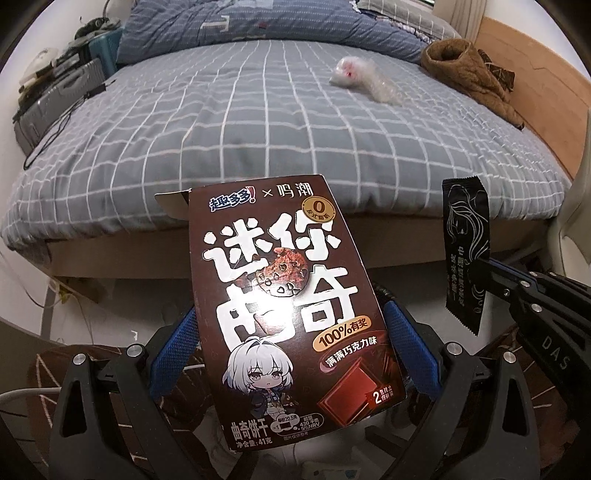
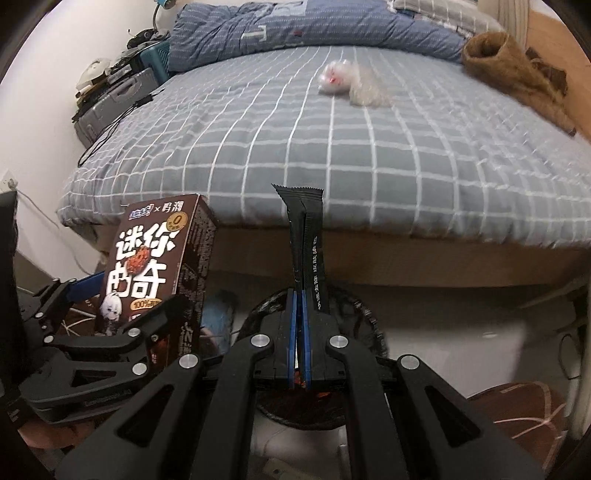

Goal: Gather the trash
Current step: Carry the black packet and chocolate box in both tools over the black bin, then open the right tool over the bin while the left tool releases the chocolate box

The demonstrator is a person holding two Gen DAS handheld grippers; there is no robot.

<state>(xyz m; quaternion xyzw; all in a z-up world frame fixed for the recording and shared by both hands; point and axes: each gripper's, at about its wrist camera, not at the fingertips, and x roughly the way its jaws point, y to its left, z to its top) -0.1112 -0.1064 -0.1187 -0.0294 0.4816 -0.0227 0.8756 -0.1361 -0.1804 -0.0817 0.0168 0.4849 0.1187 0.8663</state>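
My left gripper (image 1: 288,332) is shut on a brown cookie box (image 1: 284,306) with white Chinese lettering and a cartoon girl, held upright in front of the bed. The box also shows in the right wrist view (image 2: 155,266), at left. My right gripper (image 2: 300,306) is shut on a narrow black sachet wrapper (image 2: 306,243) that stands up between its blue pads; it shows at right in the left wrist view (image 1: 466,251). A crumpled clear plastic bag (image 1: 360,79) lies far back on the bed, also seen in the right wrist view (image 2: 347,83).
The bed (image 1: 258,129) has a grey-blue checked sheet, a folded blue quilt (image 1: 258,26) at its head and brown clothing (image 1: 472,74) at the right. A suitcase with clutter (image 1: 55,96) stands at the left. A black round bin rim (image 2: 325,413) lies below my right gripper.
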